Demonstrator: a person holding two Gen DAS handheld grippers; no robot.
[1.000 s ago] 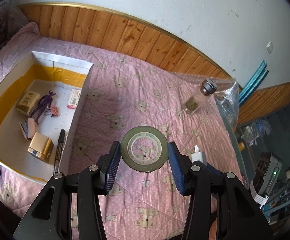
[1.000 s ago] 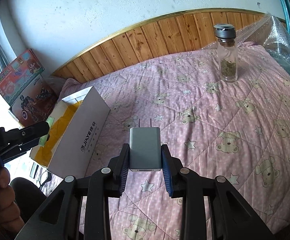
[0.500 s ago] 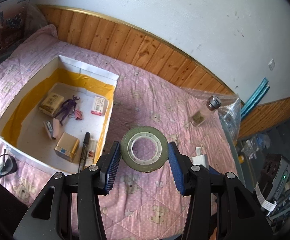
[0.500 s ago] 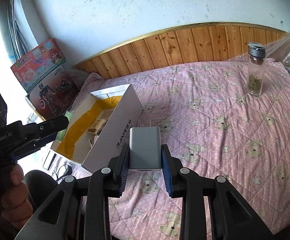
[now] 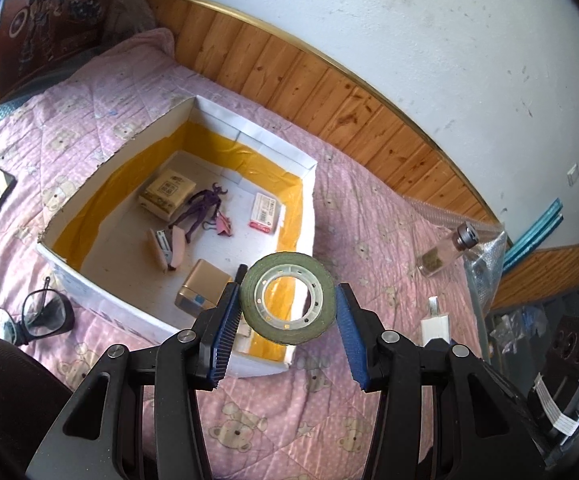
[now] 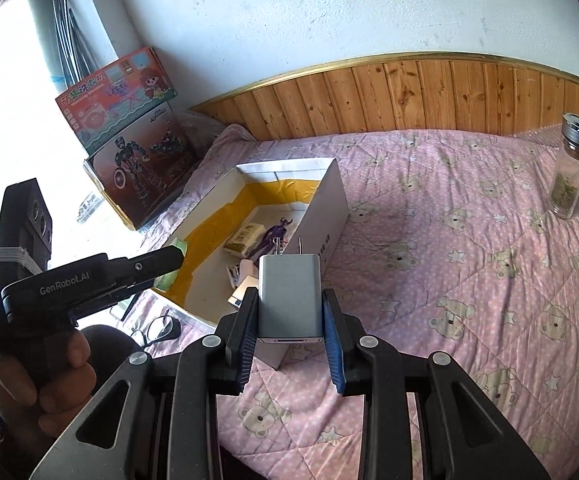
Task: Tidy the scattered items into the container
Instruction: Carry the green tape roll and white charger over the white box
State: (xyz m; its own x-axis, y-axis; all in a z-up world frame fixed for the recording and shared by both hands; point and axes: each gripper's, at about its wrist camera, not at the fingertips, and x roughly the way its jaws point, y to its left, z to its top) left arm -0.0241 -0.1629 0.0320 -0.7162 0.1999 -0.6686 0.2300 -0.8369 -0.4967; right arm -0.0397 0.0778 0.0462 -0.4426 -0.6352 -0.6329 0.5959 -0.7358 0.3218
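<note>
The left gripper (image 5: pixel 287 312) clamps a tape roll (image 5: pixel 287 298) above the near right corner of the box (image 5: pixel 305 216); a gold tin (image 5: pixel 201 290) lies below-left; the right gripper (image 6: pixel 289 320) grips a charger (image 6: pixel 289 296) beside the box's outer wall; a jar (image 6: pixel 569 168) stands far right on the bed (image 6: pixel 469 280).

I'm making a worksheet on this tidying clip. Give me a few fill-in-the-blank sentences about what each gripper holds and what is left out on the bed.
1. The left gripper holds a roll of ____.
2. The right gripper is shut on a grey ____ with two prongs.
3. The glass bottle stands on the ____ quilt.
4. The purple figure lies inside the ____.

Missing words: tape; charger; pink; box
</note>
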